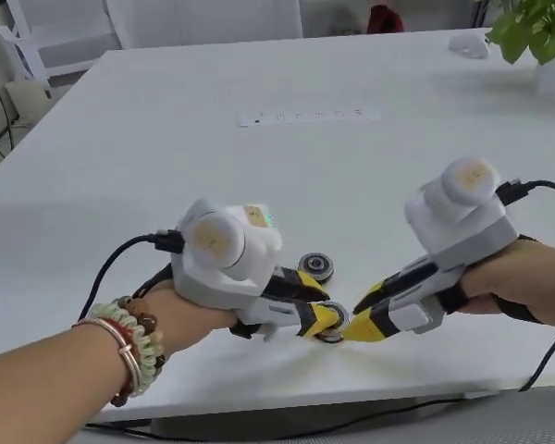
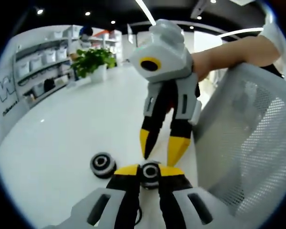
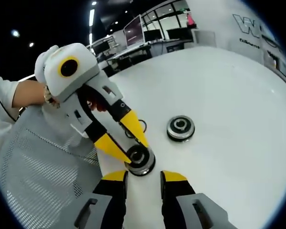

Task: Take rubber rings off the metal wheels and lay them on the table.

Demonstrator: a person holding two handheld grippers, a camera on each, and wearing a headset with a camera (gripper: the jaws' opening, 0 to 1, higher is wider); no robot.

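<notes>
A small metal wheel with a black rubber ring (image 2: 150, 173) stands near the table's front edge, and my left gripper (image 2: 149, 171) is shut on it. In the head view the left gripper (image 1: 322, 310) comes in from the left, with the held wheel (image 1: 332, 328) mostly hidden by its yellow tips. My right gripper (image 1: 359, 319) faces it from the right, open, its tips just short of the wheel (image 3: 140, 160). In its own view the right gripper (image 3: 144, 176) has nothing between its fingers. A second ringed wheel (image 1: 316, 266) lies flat just beyond, also seen as a wheel (image 3: 181, 128) apart from both grippers.
The white table (image 1: 259, 185) stretches far ahead, its front edge close under the grippers. A white power strip (image 1: 310, 117) lies mid-table. A potted plant (image 1: 532, 32) stands at the far right corner. A mesh chair back (image 2: 248, 138) is beside the table's edge.
</notes>
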